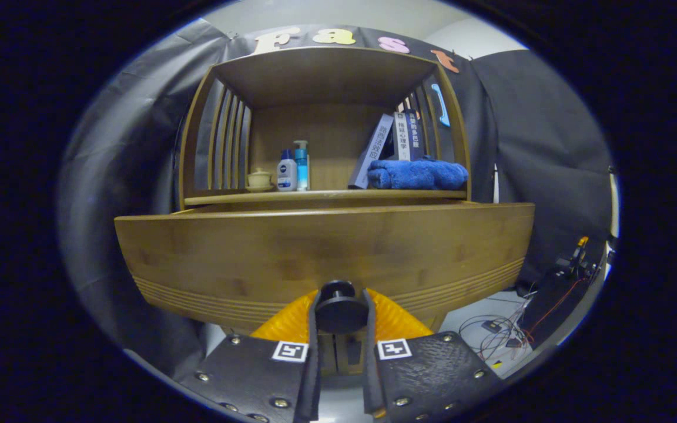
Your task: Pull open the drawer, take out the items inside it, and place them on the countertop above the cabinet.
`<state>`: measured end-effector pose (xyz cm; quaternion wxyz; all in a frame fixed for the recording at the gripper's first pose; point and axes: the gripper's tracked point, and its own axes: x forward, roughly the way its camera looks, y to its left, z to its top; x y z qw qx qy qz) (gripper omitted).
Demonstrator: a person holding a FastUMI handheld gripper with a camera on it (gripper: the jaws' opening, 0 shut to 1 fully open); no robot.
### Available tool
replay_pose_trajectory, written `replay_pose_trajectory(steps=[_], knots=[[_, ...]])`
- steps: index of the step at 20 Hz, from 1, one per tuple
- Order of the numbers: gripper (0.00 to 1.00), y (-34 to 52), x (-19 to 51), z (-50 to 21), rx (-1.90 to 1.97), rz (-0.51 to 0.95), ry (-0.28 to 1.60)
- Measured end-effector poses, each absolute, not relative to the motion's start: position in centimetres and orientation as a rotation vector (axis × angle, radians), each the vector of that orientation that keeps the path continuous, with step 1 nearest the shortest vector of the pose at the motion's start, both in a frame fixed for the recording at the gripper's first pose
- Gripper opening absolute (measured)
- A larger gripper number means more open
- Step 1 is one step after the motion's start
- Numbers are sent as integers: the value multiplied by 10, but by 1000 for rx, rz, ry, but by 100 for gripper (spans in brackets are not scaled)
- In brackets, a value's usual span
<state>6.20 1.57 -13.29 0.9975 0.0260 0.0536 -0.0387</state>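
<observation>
A cloth-walled recording booth (538, 147) with loose cables (491, 329) around a wooden cabinet (321, 252).

Gripper (340, 314) fingers clamp round black drawer knob (339, 306); wooden drawer front (315, 252) stands out from bamboo cabinet; countertop (327, 197) above carries folded blue towel (418, 174), leaning books (394, 144), two bottles (292, 170), small ceramic pot (259, 179).

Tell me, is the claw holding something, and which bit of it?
Yes. The claw grips the drawer by its round knob, one finger on each side.
</observation>
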Motion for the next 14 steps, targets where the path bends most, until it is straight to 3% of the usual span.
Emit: replay_pose_trajectory(steps=[11, 14], knots=[[29, 29, 32, -135, 46, 4, 122], [48, 19, 26, -111, 40, -4, 90]])
